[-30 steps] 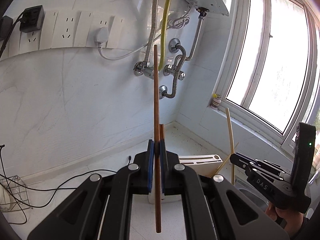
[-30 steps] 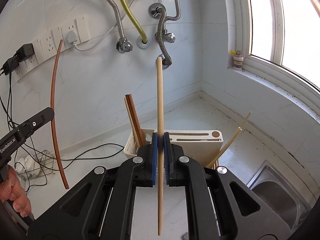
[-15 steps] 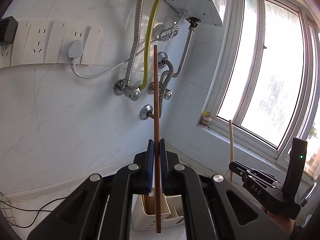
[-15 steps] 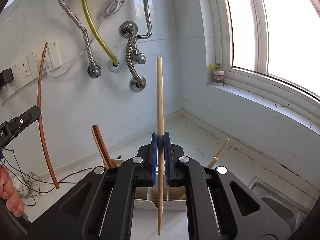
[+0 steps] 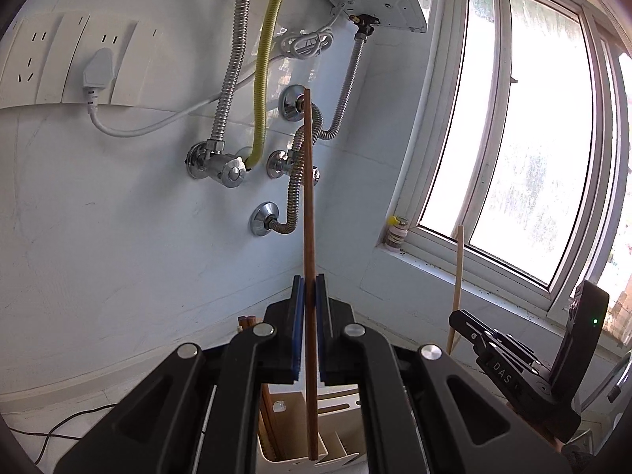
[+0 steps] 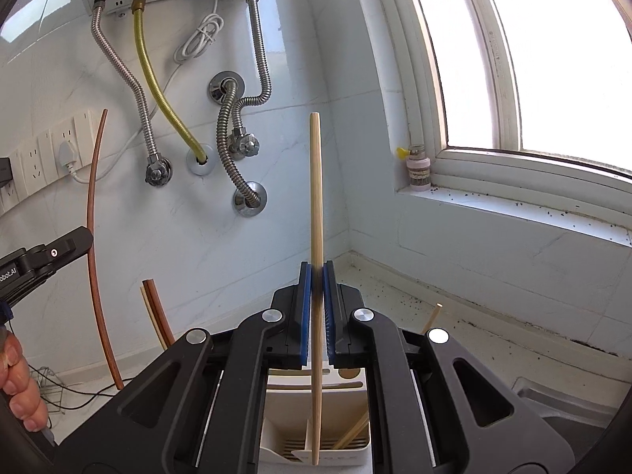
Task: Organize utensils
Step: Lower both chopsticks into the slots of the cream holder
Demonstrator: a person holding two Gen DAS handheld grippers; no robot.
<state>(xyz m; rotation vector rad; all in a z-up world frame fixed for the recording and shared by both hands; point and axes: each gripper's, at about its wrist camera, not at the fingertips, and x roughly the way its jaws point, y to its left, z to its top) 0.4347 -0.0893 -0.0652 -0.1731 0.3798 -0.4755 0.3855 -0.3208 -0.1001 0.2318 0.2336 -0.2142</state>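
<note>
So, a dark reddish-brown wooden chopstick [image 5: 309, 237] is clamped upright between the blue-padded fingers of the black left gripper [image 5: 309, 304], with its lower tip seen hanging over the cream plastic utensil holder [image 5: 288, 414] down below. In the left wrist view, a couple of brown stick ends [image 5: 247, 320] can be spotted poking up just left of the fingers, though which compartment they sit in can't be made out.

Over on the other side, a pale bamboo chopstick [image 6: 316, 213] is pinched the same way, near vertical, by the black right gripper [image 6: 316, 288], and its bottom end is lined up in front of the holder's slotted compartments [image 6: 300, 442]. A second pale stick [image 6: 349, 432] is leaned diagonally inside the holder on the right, and another light tip [image 6: 432, 316] is seen sticking up beyond the gripper.

The holder is set on a white tabletop [image 6: 454, 339] near the corner, with a steel sink [image 6: 553, 399] to the right. Behind it all, the white wall is covered with corrugated metal hoses [image 5: 225, 91], a yellow gas hose [image 5: 268, 51] and a row of white sockets [image 5: 67, 67]. A small bottle with a yellow cap [image 6: 418, 172] is parked on the window sill.
</note>
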